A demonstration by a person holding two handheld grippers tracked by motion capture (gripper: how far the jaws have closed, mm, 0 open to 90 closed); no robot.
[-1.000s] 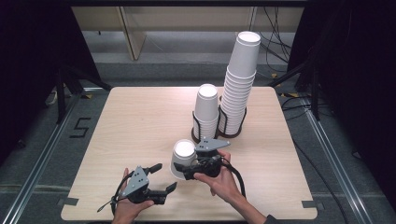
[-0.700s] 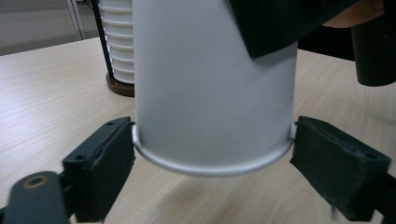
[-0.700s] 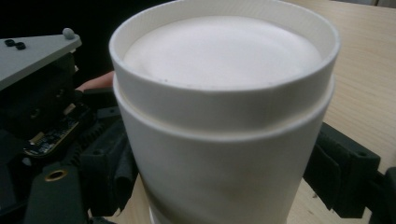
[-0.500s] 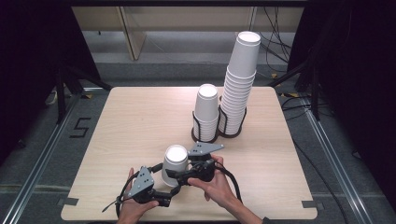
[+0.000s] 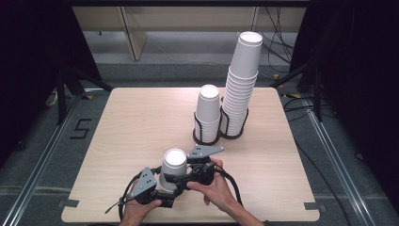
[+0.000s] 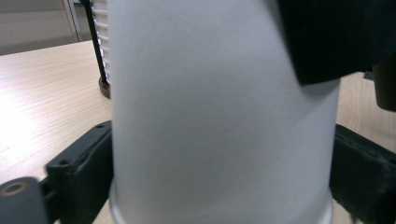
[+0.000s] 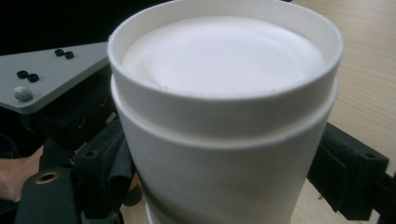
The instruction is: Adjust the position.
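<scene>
Cups (image 5: 174, 162) (nested) between hand-held grippers

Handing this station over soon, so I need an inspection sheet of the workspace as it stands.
Surface: wooden table, bare at left.
Job's things: nested upside-down paper cups at the near edge; two cup stacks in black wire holders.
Clutter: nothing seen.
Grippers: left gripper with jaws around the cups' base, just been closing; right gripper clamped higher up.
Cables: black loops from both grippers.
Surroundings: grey floor, dark curtains.
</scene>
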